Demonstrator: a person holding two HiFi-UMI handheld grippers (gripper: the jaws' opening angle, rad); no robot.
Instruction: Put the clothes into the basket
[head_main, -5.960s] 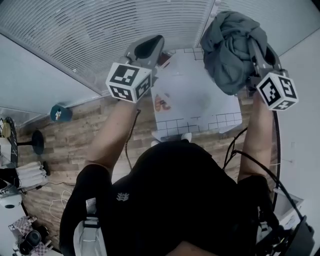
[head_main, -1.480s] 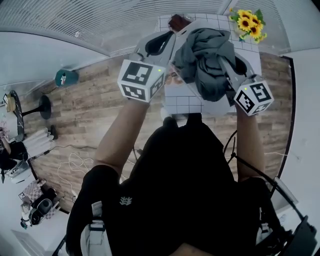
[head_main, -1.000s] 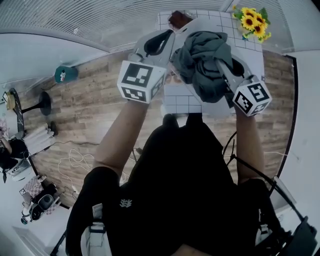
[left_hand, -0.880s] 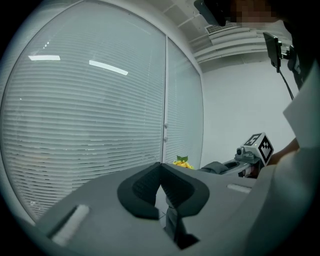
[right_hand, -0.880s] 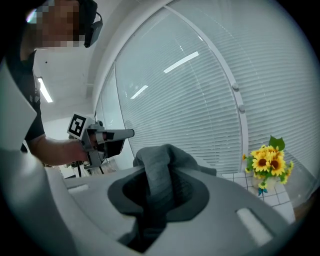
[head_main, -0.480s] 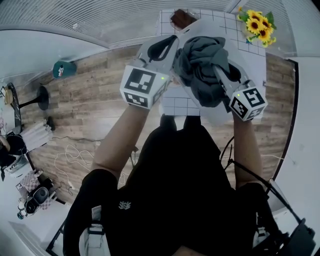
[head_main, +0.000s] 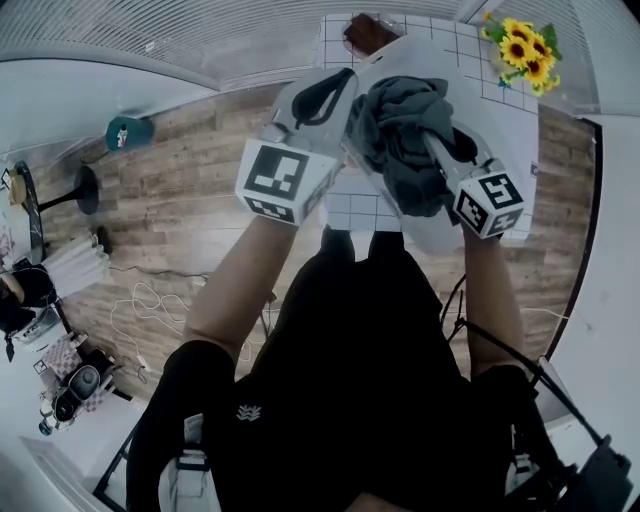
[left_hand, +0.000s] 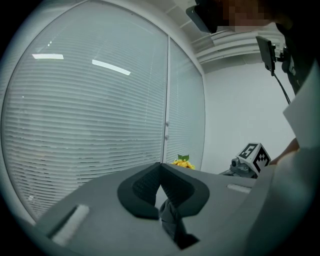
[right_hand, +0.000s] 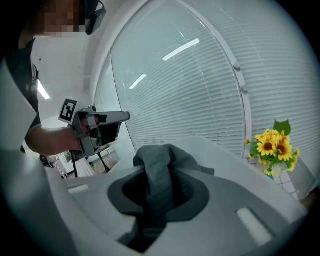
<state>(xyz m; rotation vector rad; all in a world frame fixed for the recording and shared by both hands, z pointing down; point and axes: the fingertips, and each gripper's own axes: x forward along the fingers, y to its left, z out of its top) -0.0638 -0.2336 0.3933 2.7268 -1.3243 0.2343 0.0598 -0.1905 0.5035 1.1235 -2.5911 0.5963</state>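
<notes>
Mid-carry: our right gripper (right_hand: 159, 175) is clamped on the grey clothes (head_main: 405, 140), and the left gripper (left_hand: 161, 172) pinches a bit too. Next we prob need to get over the basket & let go.

Wadded cloth (head_main: 405, 140) blocks the gap between my left gripper (head_main: 318, 100) and right gripper (head_main: 445, 160), no pass there. Ahead of both: blinds (left_hand: 90, 115). Close right of my right jaws: sunflowers (right_hand: 274, 144). Left of my left jaws, open air over floor (head_main: 190, 190).
</notes>
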